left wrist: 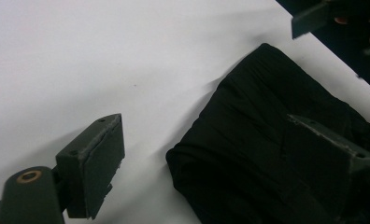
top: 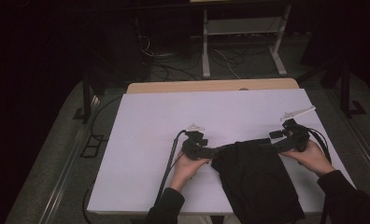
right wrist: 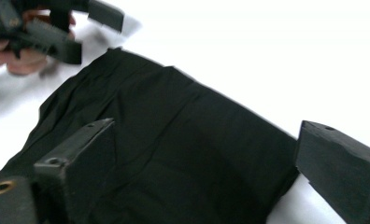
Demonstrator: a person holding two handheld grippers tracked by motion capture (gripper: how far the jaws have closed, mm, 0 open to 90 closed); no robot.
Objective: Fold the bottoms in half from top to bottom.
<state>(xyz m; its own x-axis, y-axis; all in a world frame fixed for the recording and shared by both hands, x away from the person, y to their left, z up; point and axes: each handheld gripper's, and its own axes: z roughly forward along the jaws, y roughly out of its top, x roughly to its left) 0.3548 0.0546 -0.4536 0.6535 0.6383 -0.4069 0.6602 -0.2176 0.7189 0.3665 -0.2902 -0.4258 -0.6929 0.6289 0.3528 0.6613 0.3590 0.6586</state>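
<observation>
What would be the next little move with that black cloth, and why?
Probably close both grippers on the far corners of the black cloth. The left gripper and right gripper sit at its far edge with jaws open, one jaw of each over the fabric, nothing pinched yet, so gripping comes before any fold or pull.

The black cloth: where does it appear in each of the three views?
High view: black cloth lies lower right of centre, on the white table.
Left gripper view: lower right.
Right gripper view: centre, spreading to lower left.
Shared landmark: the white table.
</observation>
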